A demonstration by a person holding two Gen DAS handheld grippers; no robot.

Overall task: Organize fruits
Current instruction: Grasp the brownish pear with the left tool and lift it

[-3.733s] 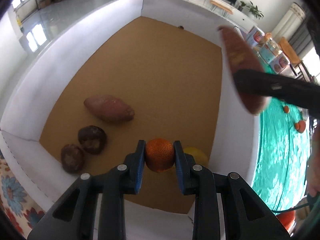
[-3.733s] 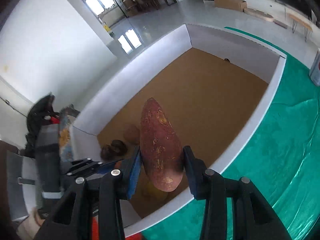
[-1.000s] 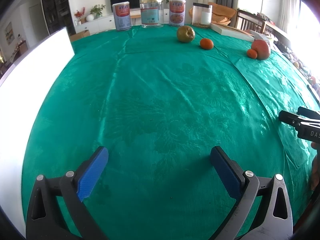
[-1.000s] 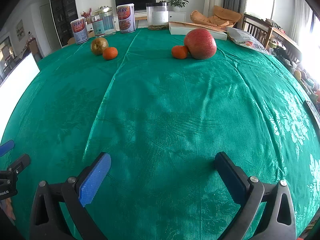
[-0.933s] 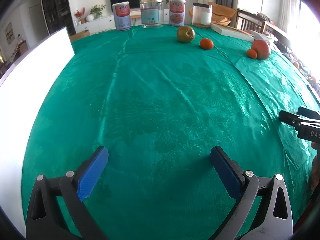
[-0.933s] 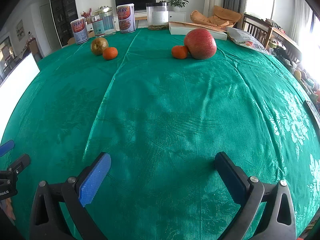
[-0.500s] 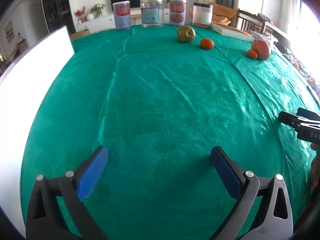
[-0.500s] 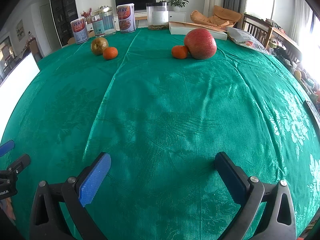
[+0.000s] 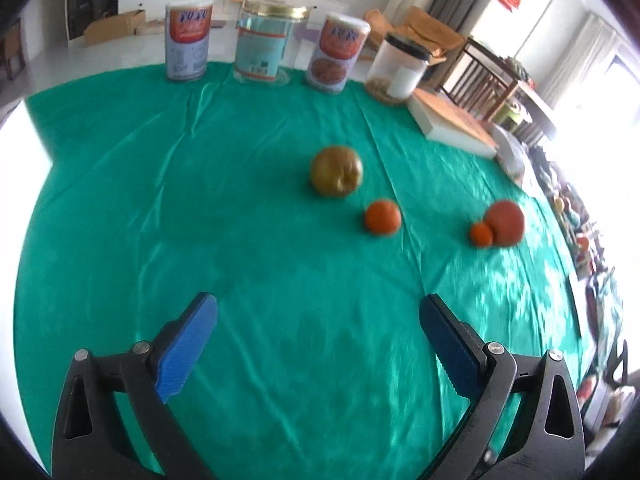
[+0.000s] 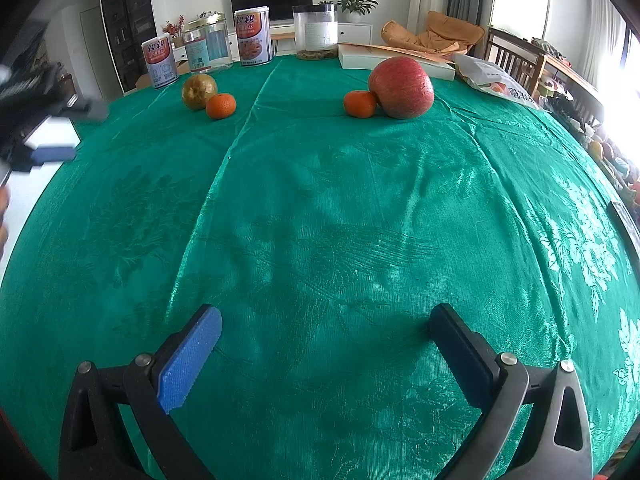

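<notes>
Both hand-held grippers, left (image 9: 318, 334) and right (image 10: 326, 344), gape empty over green cloth (image 10: 320, 220); round fruits lie ahead.

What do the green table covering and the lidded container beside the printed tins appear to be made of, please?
The table covering looks like woven fabric with a satin sheen: creases, glints and a tone-on-tone floral pattern show. The gold-lidded container between the tins seems clear glass or plastic, since it is see-through; the lid looks metallic. Which one cannot be told.
</notes>
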